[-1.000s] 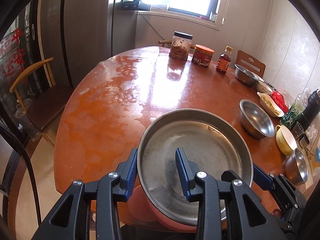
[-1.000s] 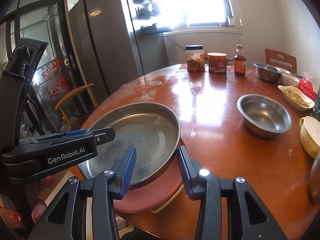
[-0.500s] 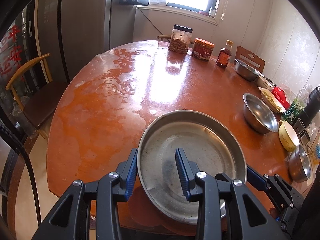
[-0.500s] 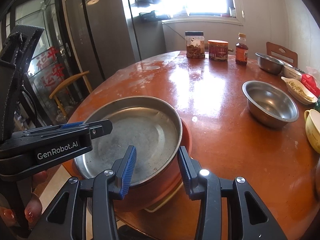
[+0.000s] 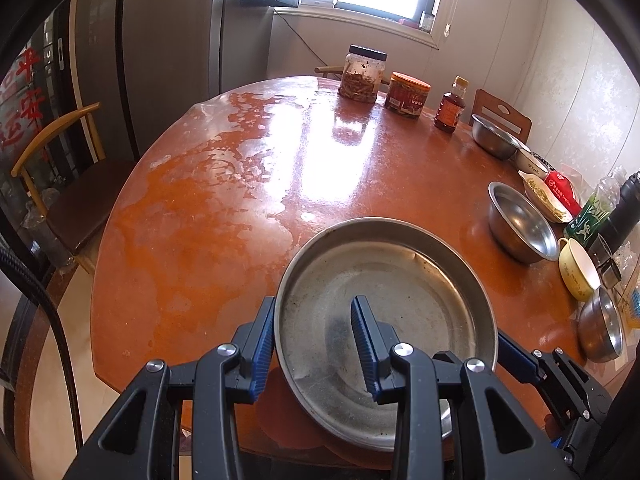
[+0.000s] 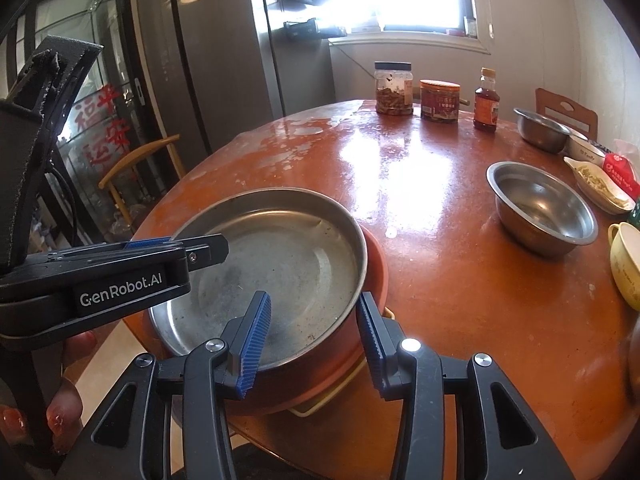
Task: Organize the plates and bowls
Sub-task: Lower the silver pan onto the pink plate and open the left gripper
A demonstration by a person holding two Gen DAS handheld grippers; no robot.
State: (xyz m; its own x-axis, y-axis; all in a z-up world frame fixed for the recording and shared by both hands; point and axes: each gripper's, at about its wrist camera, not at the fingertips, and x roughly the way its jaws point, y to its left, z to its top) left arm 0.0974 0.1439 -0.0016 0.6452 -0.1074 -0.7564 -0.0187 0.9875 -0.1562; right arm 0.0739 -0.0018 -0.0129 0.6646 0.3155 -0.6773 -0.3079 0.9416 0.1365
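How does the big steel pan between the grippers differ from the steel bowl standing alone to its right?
The steel pan is wide, shallow and flat-bottomed; the steel bowl is narrower, deeper and rounded. The pan sits on a pink dish at the table's near edge, while the bowl rests directly on the table, farther in. The left gripper and right gripper straddle the pan's rim; nothing touches the bowl. Both are empty, upright bare metal.

Both wrist views look forward and down across the bench from its near edge, apparently close; both share the steel pan.
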